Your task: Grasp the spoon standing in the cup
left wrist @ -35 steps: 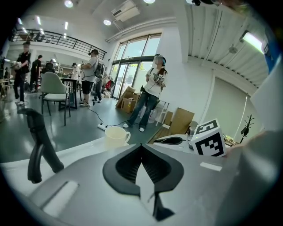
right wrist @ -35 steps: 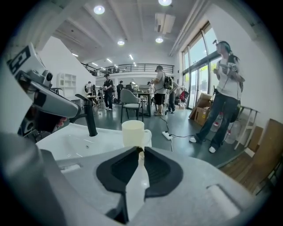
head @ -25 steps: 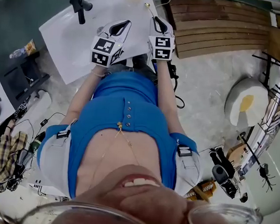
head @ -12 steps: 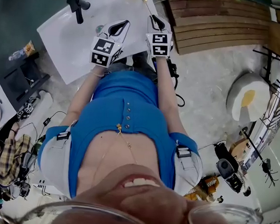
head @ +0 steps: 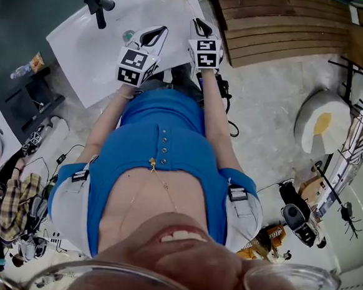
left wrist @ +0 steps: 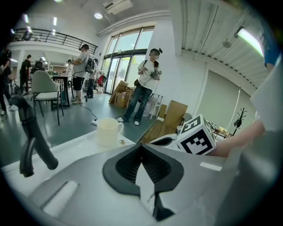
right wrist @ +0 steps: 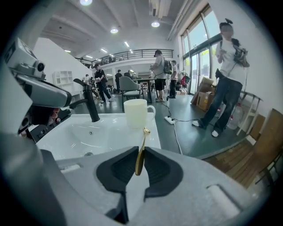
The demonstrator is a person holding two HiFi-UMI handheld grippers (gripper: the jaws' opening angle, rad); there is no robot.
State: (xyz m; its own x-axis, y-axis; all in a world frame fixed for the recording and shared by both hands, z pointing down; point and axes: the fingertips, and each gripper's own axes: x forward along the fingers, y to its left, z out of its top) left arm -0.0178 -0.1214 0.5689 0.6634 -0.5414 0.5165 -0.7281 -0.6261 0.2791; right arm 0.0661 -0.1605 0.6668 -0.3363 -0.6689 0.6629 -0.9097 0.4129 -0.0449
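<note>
A thin gold spoon (right wrist: 140, 156) stands up between the pads of my right gripper (right wrist: 140, 149), which is shut on its lower part. Its small round end (right wrist: 146, 130) points toward a cream mug (right wrist: 136, 113) on the white sink's counter. The spoon is outside the mug, a short way in front of it. In the head view the right gripper (head: 199, 24) hovers over the sink's right edge. My left gripper (head: 151, 35) hangs beside it over the counter. The left gripper's (left wrist: 141, 146) tips touch with nothing between them, and the mug (left wrist: 107, 131) stands ahead of it.
A black faucet (right wrist: 90, 103) rises at the far side of the white basin (right wrist: 101, 132), and shows again as the faucet (head: 98, 6) in the head view. Wooden planks (head: 284, 30) lie on the floor right of the sink. Several people stand in the room beyond.
The right gripper has sunk slightly with the spoon still in its jaws. The left gripper has stayed where it was. The head view has shifted a little.
</note>
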